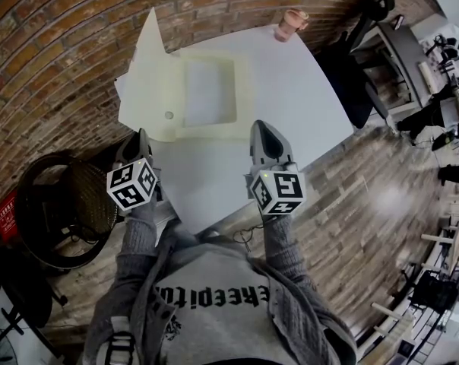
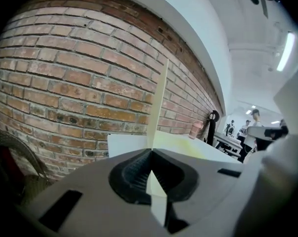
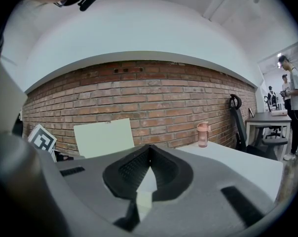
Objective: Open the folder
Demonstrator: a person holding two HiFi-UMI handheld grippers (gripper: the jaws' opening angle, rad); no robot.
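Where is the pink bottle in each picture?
Head view: the pink plastic bottle sits at the top, right of centre, on the white table's far edge.
Left gripper view: small, right of centre, beyond the upright cream folder cover.
Right gripper view: right of centre, standing on the table.
Shared landmark: the red brick wall behind it.

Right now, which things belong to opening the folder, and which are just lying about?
Job: folder, left claw gripping its raised cover, right claw gripping its flat half, table.
Lying about: pink bottle, office chair.
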